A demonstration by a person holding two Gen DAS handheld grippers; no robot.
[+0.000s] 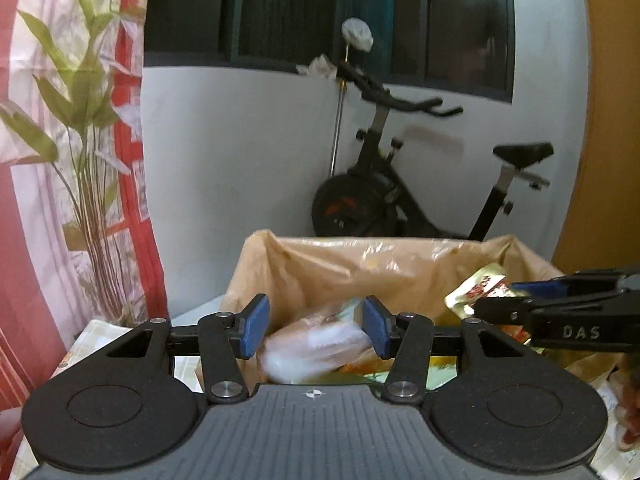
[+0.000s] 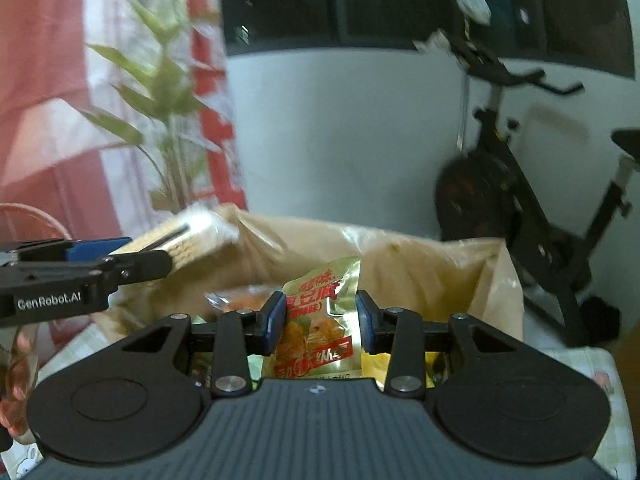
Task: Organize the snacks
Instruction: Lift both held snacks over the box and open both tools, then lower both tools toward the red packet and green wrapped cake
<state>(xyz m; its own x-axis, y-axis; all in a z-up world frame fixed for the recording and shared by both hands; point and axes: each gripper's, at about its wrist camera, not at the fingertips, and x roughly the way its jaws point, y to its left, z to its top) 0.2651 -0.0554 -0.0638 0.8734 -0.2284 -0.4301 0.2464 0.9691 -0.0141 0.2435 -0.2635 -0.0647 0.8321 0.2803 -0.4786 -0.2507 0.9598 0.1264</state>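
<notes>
A brown paper bag (image 1: 320, 272) stands open on the table ahead of both grippers. My left gripper (image 1: 316, 326) holds a clear-wrapped pale biscuit pack (image 1: 312, 346) between its blue pads over the bag's mouth; the pack is blurred. In the right wrist view the left gripper (image 2: 132, 254) comes in from the left with the same pack (image 2: 188, 232). My right gripper (image 2: 320, 322) is shut on a yellow snack packet with red print (image 2: 320, 320), upright over the bag (image 2: 440, 276). The right gripper (image 1: 496, 300) and its packet (image 1: 476, 290) also show in the left wrist view.
A black exercise bike (image 1: 420, 184) stands behind the bag against a white wall under a dark window. A red and white curtain with a leaf print (image 1: 80, 140) hangs on the left. The table has a light patterned cloth (image 2: 576, 360). More snack packets lie in the bag.
</notes>
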